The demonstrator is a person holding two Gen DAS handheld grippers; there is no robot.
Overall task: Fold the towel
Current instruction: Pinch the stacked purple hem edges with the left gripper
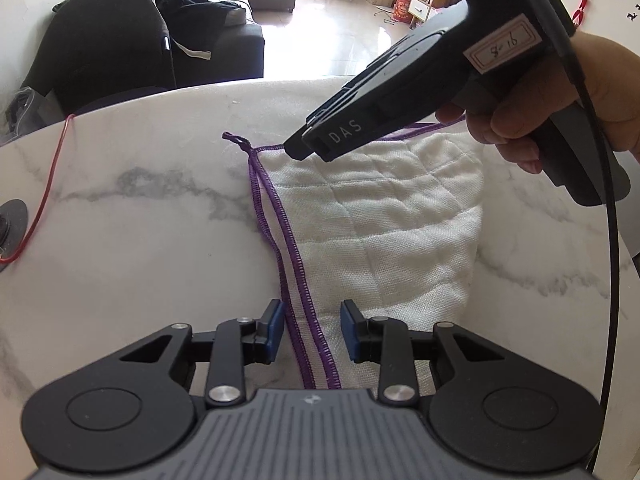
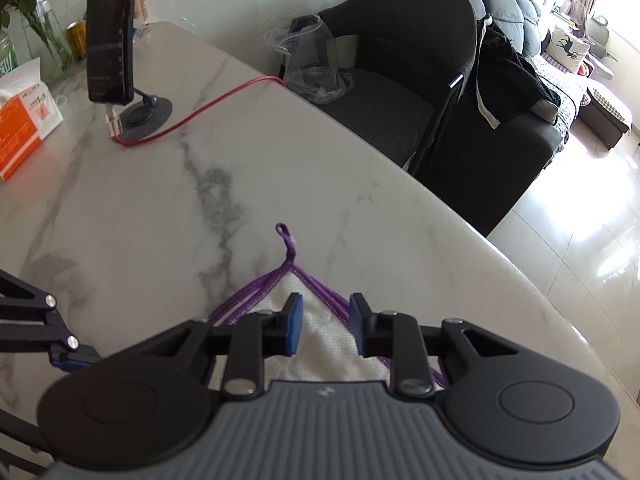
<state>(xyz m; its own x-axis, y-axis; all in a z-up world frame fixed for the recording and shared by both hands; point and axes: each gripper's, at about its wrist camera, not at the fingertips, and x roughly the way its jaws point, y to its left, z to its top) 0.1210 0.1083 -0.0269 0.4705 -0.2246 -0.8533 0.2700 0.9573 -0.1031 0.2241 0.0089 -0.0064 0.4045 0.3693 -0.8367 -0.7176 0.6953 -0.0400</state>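
A white quilted towel (image 1: pixel 392 216) with a purple stitched hem lies folded on the marble table (image 1: pixel 140 208), two hem lines running side by side along its left edge. My left gripper (image 1: pixel 314 332) stands open low over the near end of that doubled hem, which runs between its blue pads (image 1: pixel 276 330) without either pad touching it. My right gripper (image 1: pixel 304 148), held by a hand, hovers at the far corner beside the purple hanging loop (image 1: pixel 232 138). In its own view the right gripper (image 2: pixel 326 330) is open over the towel corner (image 2: pixel 320 344), the loop (image 2: pixel 285 236) just ahead.
A phone on a stand (image 2: pixel 110 32) with a red cable (image 2: pixel 200 108), an orange tissue box (image 2: pixel 20 132) and a vase stand at the table's far end. A black armchair (image 2: pixel 408 80) sits beyond the curved table edge (image 2: pixel 460 216). Part of the left gripper's linkage (image 2: pixel 44 320) shows at the left.
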